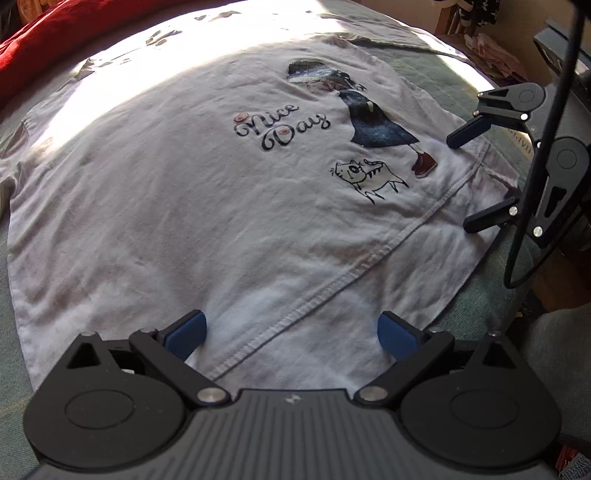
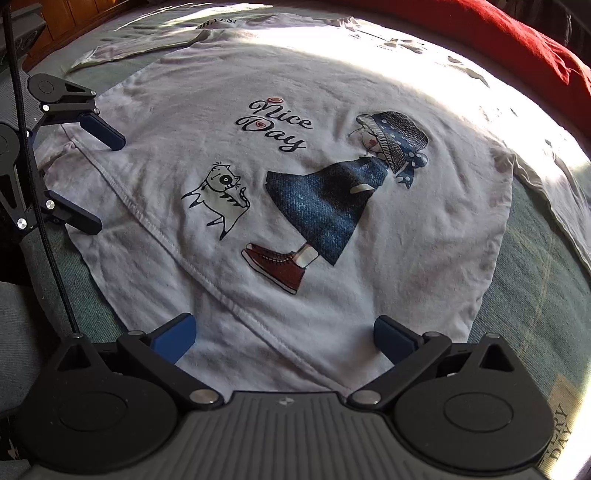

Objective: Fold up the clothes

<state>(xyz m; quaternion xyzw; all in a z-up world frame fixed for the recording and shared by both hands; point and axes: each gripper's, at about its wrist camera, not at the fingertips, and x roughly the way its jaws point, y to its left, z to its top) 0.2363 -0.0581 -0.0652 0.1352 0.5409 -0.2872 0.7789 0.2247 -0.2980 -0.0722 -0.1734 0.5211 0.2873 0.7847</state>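
Note:
A white T-shirt (image 1: 177,192) printed with "Nice Day", a girl in a blue dress and a cat lies spread flat on a grey-green cover (image 1: 491,295). Its stitched hem (image 1: 332,284) runs diagonally, with more white fabric showing below it. My left gripper (image 1: 291,330) stands open low over the hem, its blue pads straddling the seam. My right gripper (image 1: 469,177) is open at the shirt's right corner. In the right wrist view the same T-shirt (image 2: 424,229) fills the frame, with my right gripper (image 2: 284,336) open over the hem (image 2: 258,325) and my left gripper (image 2: 98,177) open at the left corner.
A red cloth (image 2: 517,40) lies along the far side. A second light shirt (image 2: 147,40) lies beyond, and another printed white garment (image 2: 554,170) pokes out under the T-shirt. A black cable (image 1: 546,129) hangs by the right gripper. Wooden furniture (image 2: 74,14) stands behind.

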